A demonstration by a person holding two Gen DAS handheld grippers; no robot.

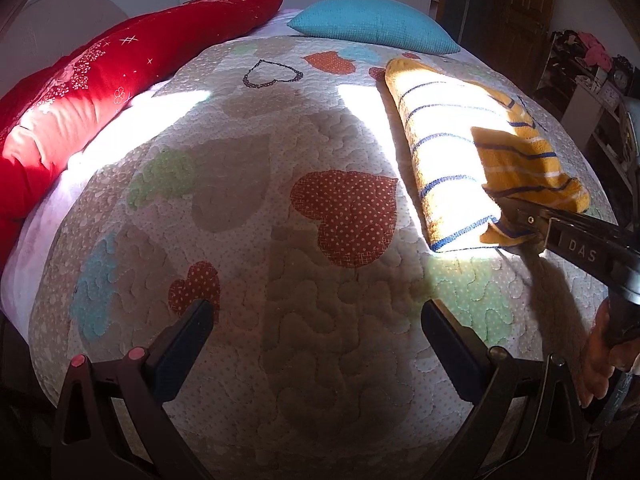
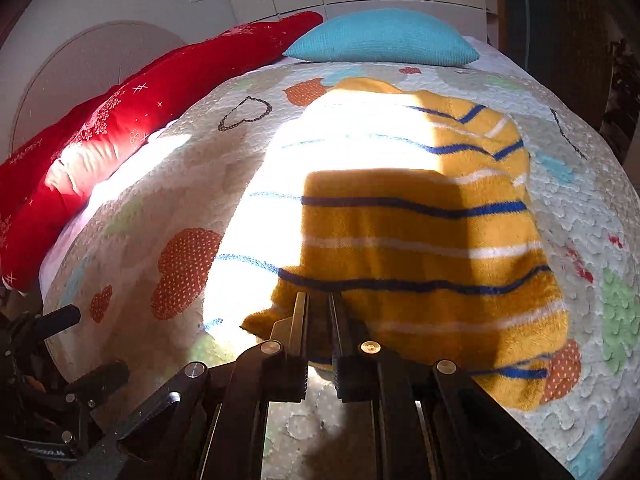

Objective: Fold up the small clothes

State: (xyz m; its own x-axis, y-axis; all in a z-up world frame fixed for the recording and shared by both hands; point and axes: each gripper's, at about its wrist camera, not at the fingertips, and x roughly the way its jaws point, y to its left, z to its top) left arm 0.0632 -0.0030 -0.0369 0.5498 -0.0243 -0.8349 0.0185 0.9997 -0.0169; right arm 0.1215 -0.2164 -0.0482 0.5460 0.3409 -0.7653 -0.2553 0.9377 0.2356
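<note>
A yellow fleece garment (image 1: 472, 152) with blue and white stripes lies folded lengthwise on the quilt, at the right in the left wrist view. It fills the middle of the right wrist view (image 2: 420, 240). My right gripper (image 2: 319, 300) is shut on the garment's near edge; it also shows in the left wrist view (image 1: 516, 216), reaching in from the right. My left gripper (image 1: 316, 312) is open and empty over the bare quilt, left of the garment. In the right wrist view it (image 2: 68, 344) shows at the lower left.
The quilt (image 1: 280, 240) has heart patches and covers a bed. A long red pillow (image 1: 100, 76) lies along the left side. A teal pillow (image 1: 372, 24) lies at the head. Shelves with clutter (image 1: 592, 80) stand at the right.
</note>
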